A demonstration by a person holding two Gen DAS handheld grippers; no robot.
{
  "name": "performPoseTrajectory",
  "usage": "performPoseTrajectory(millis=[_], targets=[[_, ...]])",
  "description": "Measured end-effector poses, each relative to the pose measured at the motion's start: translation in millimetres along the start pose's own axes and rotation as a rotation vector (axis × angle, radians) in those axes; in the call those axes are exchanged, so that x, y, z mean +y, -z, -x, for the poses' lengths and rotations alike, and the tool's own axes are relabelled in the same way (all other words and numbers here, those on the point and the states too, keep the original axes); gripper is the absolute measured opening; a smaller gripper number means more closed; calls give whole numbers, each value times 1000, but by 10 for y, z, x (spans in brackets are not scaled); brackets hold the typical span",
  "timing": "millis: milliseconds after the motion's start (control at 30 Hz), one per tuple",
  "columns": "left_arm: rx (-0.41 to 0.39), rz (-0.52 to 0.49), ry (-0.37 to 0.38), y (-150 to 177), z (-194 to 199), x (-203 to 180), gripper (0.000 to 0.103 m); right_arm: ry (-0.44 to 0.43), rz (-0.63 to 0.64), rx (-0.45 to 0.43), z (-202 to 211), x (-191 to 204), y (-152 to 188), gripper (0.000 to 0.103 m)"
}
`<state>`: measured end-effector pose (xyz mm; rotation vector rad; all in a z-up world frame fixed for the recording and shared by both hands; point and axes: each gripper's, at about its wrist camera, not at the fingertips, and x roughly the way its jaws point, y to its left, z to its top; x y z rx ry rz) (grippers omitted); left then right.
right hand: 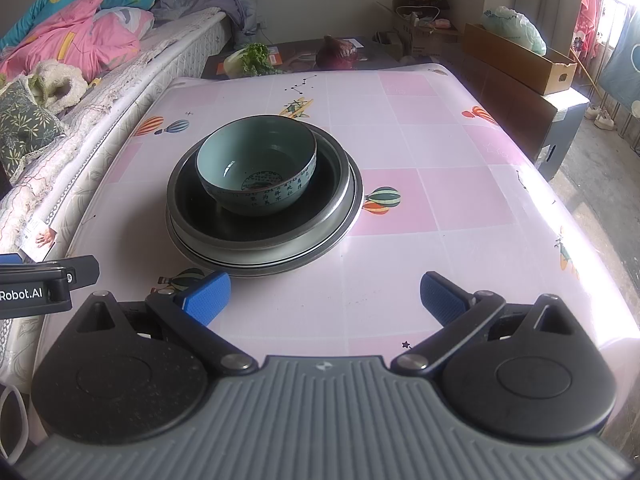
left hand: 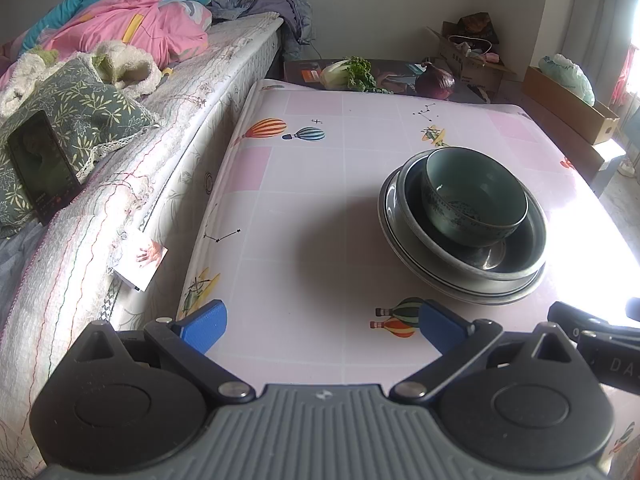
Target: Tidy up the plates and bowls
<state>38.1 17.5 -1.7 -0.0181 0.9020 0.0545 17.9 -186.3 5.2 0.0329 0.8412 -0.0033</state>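
On the table (right hand: 440, 152), stacked dishes (right hand: 264, 184) lie ahead of both spread, empty grippers.

Bright daylight from the window (right hand: 608, 12) at right. Blown-out glare on the tablecloth's (left hand: 592, 240) right edge in the left view, milder sheen in the right. Soft shadow left of the stacked dishes (left hand: 464, 220). Strong fisheye bending at the edges, dark corner vignetting. Sharp centre, slightly soft periphery.
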Motion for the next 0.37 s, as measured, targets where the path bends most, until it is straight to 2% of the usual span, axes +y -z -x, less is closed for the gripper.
performPoseTrajectory(millis=[367], targets=[[0,0,-1,2,-1,-1,103,-1,-1,2,-2,2,7,102]])
